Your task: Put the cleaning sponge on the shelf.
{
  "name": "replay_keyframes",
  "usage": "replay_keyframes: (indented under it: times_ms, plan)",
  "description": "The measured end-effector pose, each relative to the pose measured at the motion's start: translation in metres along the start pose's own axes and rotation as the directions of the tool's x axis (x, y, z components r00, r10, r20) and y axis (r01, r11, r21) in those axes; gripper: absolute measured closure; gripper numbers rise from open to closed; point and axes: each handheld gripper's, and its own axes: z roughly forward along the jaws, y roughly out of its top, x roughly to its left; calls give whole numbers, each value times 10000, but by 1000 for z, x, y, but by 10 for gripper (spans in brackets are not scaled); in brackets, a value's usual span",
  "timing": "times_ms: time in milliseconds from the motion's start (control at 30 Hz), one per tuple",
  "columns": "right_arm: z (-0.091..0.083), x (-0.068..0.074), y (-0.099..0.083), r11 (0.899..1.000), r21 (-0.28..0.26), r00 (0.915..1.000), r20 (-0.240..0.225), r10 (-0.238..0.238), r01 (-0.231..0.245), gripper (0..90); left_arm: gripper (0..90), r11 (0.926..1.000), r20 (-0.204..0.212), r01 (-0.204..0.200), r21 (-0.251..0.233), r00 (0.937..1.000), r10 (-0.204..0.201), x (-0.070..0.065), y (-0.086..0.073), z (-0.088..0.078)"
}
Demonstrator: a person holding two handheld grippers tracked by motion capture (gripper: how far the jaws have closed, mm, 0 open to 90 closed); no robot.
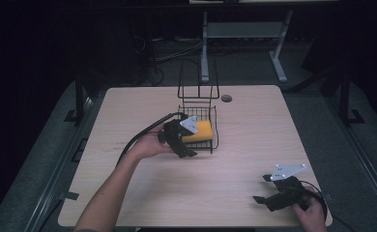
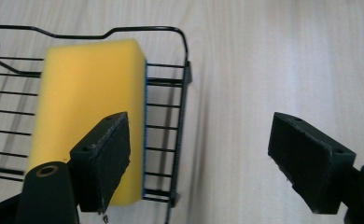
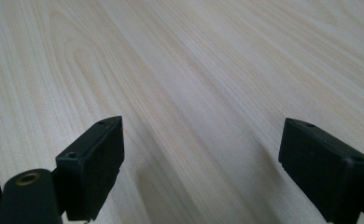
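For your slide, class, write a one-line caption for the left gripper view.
Open left gripper poised over a yellow rectangular sponge lying in a black wire basket on a pale wooden table.

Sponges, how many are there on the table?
1. The yellow sponge lies in the black wire basket mid-table, beside the open left gripper; none hidden that I can tell.

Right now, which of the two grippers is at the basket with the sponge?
The left gripper. Its open jaws sit by the wire basket holding the yellow sponge; the right gripper is near the table's front right edge, also open.
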Motion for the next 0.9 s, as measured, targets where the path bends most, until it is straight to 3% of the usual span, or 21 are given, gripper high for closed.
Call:
replay_keyframes:
  times_ms: [67,233,300,467,500,900]
  plan:
    - [0,0,0,10000,30,10000,-4,1,-1,139,203,9998,-11,-98,168,10000,98,-4,-1,-1]
    - [1,0,-1,10000,-3,10000,-13,29,-29,138,203,10000,-3,-18,-57,10000,18,-12,-6,-5]
    - [1,0,-1,10000,0,10000,-11,71,-71,139,203,9995,17,-140,281,9999,139,-18,-7,-6]
    - [1,0,0,10000,36,10000,-14,70,-70,138,205,10000,-74,-32,-36,10000,32,-26,-12,-10]
    - [2,1,0,10000,31,10000,-8,58,-58,139,203,9998,-37,-20,195,10000,21,-29,-14,-10]
    - [2,8,4,9999,-142,10000,-43,-89,88,138,203,9999,-239,129,91,9996,-127,-58,-35,-19]
